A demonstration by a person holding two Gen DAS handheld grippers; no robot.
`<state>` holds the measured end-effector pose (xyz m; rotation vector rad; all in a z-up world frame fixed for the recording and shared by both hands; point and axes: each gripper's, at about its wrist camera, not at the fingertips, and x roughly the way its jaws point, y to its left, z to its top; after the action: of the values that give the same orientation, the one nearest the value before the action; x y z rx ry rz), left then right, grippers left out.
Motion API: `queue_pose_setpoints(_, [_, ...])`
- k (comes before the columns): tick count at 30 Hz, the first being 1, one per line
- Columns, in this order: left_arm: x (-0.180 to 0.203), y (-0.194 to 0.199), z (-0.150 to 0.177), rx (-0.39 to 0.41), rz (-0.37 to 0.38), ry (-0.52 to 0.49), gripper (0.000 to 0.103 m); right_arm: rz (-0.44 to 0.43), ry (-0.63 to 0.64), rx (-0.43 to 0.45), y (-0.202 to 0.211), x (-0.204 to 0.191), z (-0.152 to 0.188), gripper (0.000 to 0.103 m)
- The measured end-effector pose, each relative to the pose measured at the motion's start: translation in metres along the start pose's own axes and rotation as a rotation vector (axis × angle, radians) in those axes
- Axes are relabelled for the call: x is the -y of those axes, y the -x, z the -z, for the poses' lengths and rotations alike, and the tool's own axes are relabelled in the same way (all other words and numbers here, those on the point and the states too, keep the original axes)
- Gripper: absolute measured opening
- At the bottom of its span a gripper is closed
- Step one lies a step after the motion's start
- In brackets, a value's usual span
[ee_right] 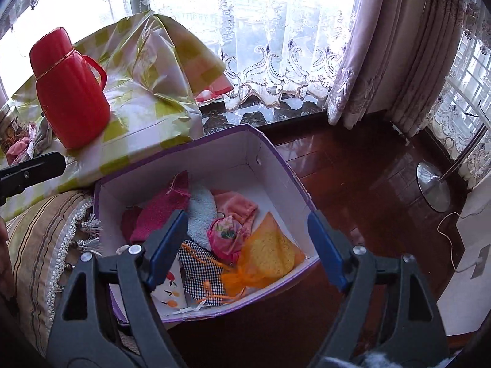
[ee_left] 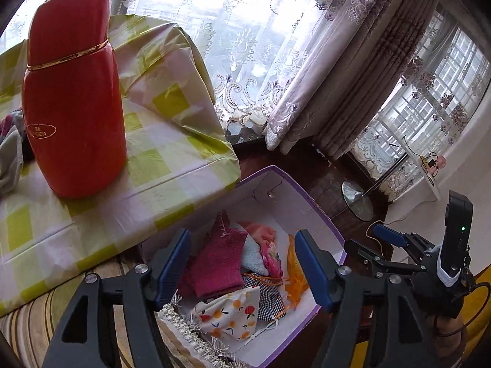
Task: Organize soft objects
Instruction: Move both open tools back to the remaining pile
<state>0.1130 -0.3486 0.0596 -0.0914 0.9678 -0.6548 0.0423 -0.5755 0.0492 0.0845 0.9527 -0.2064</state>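
Soft cloths (ee_right: 214, 233) piled in box (ee_right: 276, 165) beside red flask (ee_right: 70, 98); both jaws released, empty

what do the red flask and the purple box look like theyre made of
Red flask: apparently hard plastic, glossy, with moulded ridges, a handle and a gold band. Purple box: probably cardboard, matte white inside, with creased walls and thin purple edges.

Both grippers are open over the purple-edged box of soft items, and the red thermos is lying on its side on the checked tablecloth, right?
Not quite. The red thermos stands upright on the checked tablecloth, as the right wrist view shows. The rest holds: the left gripper and right gripper are open above the purple-edged box of soft items.
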Motion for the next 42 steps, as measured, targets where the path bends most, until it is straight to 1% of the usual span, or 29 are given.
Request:
queue_pose_setpoints(5, [-0.002, 0.008, -0.001, 0.022, -0.004, -0.012, 0.071, -0.01, 0.012, 0.015, 0.006, -0.005, -0.003, 0.083])
queue_pose_setpoints(11, [-0.007, 0.025, -0.001, 0.063, -0.03, -0.034, 0.07, -0.06, 0.059, 0.032, 0.014, -0.024, -0.004, 0.083])
queue_pose_setpoints(16, [-0.025, 0.044, -0.001, 0.107, -0.067, -0.032, 0.071, -0.122, 0.097, 0.046, 0.02, -0.047, -0.006, 0.083])
queue_pose_setpoints(21, [-0.06, 0.063, -0.002, 0.141, -0.117, 0.017, 0.071, -0.194, 0.156, 0.045, 0.023, -0.078, -0.008, 0.083])
queue_pose_setpoints(26, [-0.102, 0.082, 0.0, 0.172, -0.173, 0.083, 0.071, -0.238, 0.235, 0.055, 0.029, -0.116, -0.011, 0.083])
queue_pose_setpoints(35, [-0.183, 0.125, 0.006, 0.228, -0.277, 0.196, 0.071, -0.304, 0.315, 0.079, 0.036, -0.171, -0.016, 0.083])
queue_pose_setpoints(38, [-0.211, 0.14, 0.008, 0.248, -0.317, 0.236, 0.071, -0.326, 0.361, 0.087, 0.037, -0.193, -0.017, 0.083])
queue_pose_setpoints(42, [-0.247, 0.158, 0.011, 0.274, -0.371, 0.295, 0.071, -0.375, 0.403, 0.076, 0.036, -0.221, -0.018, 0.083])
